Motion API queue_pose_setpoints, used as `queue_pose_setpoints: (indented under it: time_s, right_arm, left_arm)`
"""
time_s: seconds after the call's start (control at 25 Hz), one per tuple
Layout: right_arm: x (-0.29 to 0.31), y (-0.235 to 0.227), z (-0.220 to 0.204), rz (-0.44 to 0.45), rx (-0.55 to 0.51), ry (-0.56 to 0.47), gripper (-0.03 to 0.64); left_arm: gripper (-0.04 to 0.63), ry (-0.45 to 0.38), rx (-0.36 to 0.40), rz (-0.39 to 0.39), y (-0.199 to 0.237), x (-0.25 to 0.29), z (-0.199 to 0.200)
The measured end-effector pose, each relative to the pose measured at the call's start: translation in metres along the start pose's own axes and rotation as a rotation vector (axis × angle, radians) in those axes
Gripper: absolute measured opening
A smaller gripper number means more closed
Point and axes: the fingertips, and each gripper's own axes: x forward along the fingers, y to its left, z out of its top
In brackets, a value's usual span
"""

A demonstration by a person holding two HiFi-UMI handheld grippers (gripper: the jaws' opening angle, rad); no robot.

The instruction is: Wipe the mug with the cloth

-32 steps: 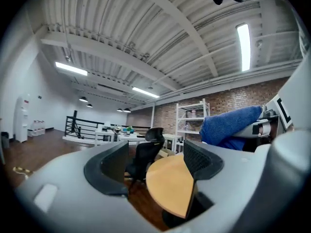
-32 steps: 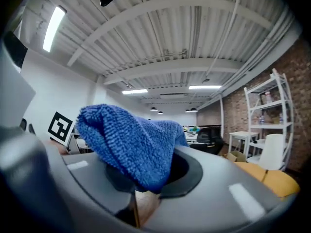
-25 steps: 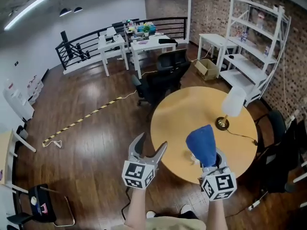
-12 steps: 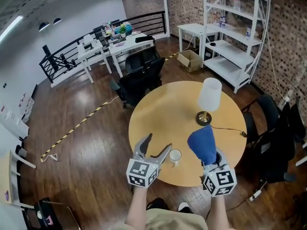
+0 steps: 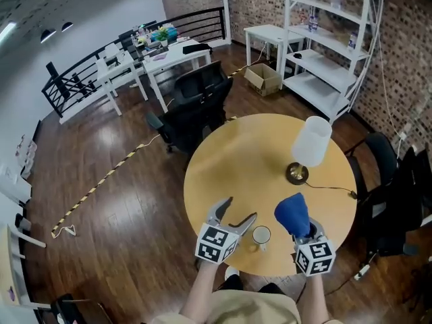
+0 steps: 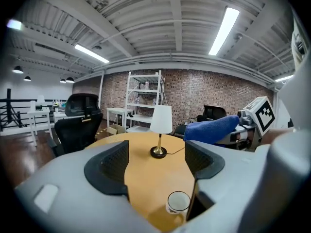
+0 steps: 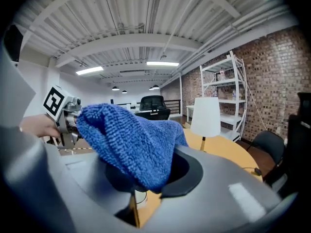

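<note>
— Both set; what first?
— Left hand-held gripper point(image 5: 241, 208), jaws apart and empty, should steady the mug point(image 5: 261, 235) at the near edge of the desk point(image 5: 229, 160); right hand-held gripper point(image 5: 305, 235), clamped on the cloth point(image 5: 293, 212), then wipes.

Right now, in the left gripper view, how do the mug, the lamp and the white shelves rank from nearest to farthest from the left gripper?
1. Mug: closest to the left gripper, low beside one of the jaws, near the table's front edge.
2. Lamp: mid-table, straight ahead.
3. White shelves: farthest, beyond the table at the back.
</note>
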Motion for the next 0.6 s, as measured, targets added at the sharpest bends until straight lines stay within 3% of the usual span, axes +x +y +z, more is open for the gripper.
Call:
queue_pose_setpoints:
  time_s: [0.16, 0.36, 0.48, 0.6]
  right_arm:
    - [0.013, 0.001, -0.033, -0.007, 0.028, 0.103, 0.069]
    - [0.027, -0.021, -0.093, 0.016, 0.111, 0.268, 0.069]
    - [0.048, -0.031, -0.119, 0.09, 0.083, 0.367, 0.071]
    - [0.073, -0.041, -0.13, 0.21, -0.019, 0.456, 0.071]
  left_arm:
    - [0.35, 0.077, -0.089, -0.044, 0.015, 0.011, -0.036]
    - [0.341, 0.22, -0.266, -0.097, 0.0, 0.032, -0.097]
    - [0.331, 0.334, -0.37, -0.074, -0.008, 0.038, -0.139]
    - [0.33, 0.402, -0.479, -0.073, -0.027, 0.048, -0.169]
